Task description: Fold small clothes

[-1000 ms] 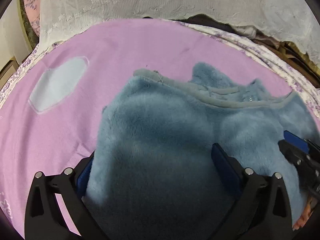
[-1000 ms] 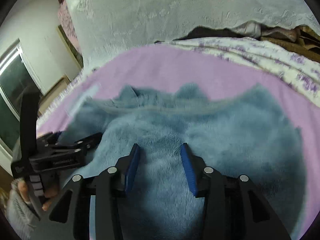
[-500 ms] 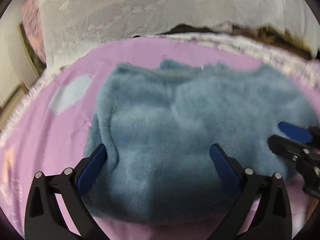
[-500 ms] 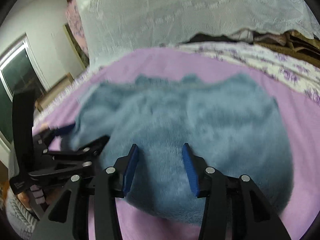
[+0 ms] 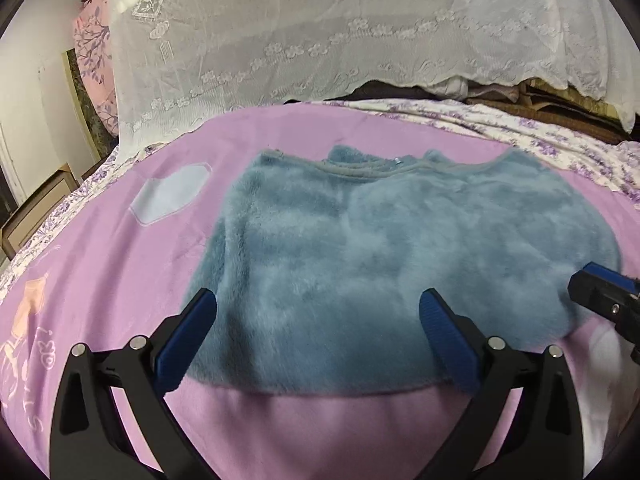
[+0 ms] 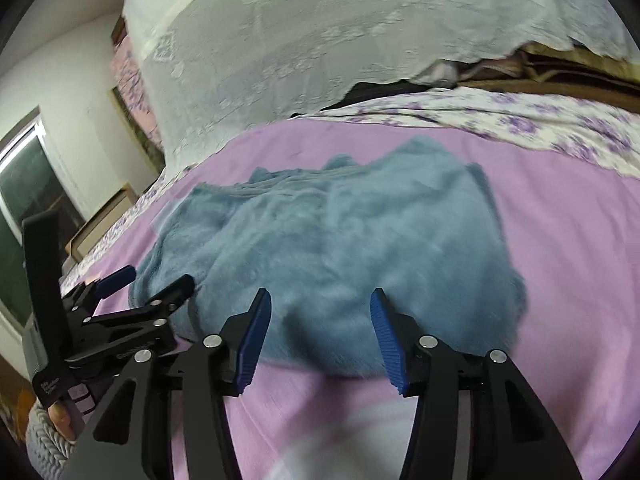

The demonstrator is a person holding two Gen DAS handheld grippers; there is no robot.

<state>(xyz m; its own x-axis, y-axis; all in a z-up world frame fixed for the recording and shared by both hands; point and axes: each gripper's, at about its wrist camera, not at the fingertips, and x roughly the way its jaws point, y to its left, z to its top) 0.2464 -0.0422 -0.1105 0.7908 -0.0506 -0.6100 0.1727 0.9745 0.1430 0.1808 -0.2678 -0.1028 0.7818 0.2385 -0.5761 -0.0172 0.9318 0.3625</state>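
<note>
The fuzzy blue top (image 5: 384, 256) lies folded on the pink bed sheet (image 5: 120, 280). My left tongs (image 5: 318, 320) are wide open. My right tongs (image 6: 320, 328) are open too, holding nothing.

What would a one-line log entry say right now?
garment: blue fleece folded on pink sheet | left gripper: open, empty | right gripper: open, empty
</note>
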